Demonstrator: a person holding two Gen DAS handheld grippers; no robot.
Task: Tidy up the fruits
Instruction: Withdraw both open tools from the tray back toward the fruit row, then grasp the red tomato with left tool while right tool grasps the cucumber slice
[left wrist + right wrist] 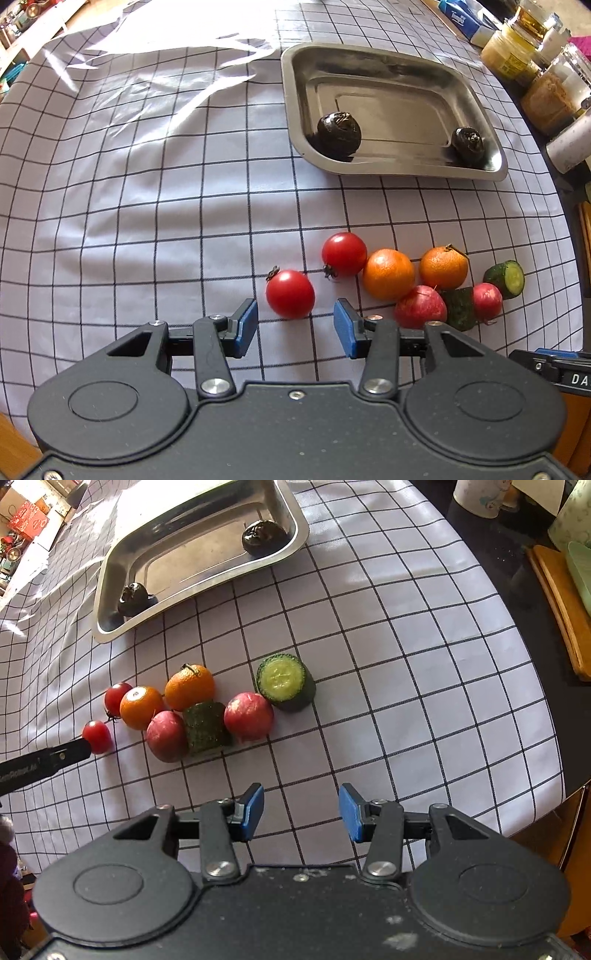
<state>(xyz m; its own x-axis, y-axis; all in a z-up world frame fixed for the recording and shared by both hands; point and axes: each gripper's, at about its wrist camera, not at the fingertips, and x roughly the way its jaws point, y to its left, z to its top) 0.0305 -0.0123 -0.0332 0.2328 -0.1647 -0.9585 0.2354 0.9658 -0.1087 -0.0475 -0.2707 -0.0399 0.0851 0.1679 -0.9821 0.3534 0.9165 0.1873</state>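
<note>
The left gripper (295, 325) stands with jaws apart just before the nearest tomato (290, 294) — probably to take it to the tray (388, 170). The right gripper (301, 812) is also apart, holding nothing.

1. My left tool (294, 326) and right tool (301, 810) are black with blue pads.
2. The surface's cloth (147, 221) is white with a dark grid of checks.
3. The tray (291, 107) is silver; two dark, near-black fruits (339, 134) lie in it.
4. Two tomatoes (290, 293) are red, two oranges (388, 273) orange.
5. Two radishes (248, 716) are pinkish-red.
6. The cucumber pieces (282, 681) are dark green-skinned, pale green inside.
</note>
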